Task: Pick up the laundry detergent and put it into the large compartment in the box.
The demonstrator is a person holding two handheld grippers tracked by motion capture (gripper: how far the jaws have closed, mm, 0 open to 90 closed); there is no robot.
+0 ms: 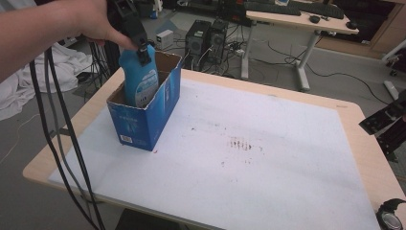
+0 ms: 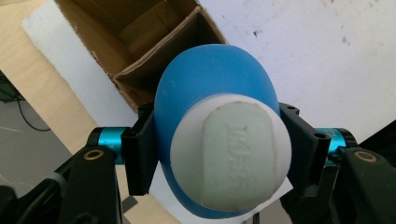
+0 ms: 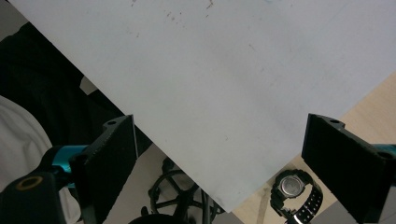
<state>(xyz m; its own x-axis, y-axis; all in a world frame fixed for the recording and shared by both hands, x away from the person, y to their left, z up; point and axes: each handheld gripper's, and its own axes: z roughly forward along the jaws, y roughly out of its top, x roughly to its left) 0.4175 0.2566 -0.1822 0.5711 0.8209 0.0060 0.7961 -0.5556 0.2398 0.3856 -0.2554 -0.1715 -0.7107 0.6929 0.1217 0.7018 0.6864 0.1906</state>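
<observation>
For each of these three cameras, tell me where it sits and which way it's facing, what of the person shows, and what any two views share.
High view: above the person's side, looking forward and down on the table; the left hand and forearm show.
Left gripper view: rides the left gripper, looking down its jaws at the bottle over the box.
Right gripper view: rides the right gripper, jaws apart, facing the white sheet and watch.
Shared: high and left views show bottle and box; high and right, the watch.

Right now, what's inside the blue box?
A blue bottle stands in the box, its top gripped by the left claw. The left gripper view shows bare cardboard beside it. The box's walls hide the bottle's base.
</observation>
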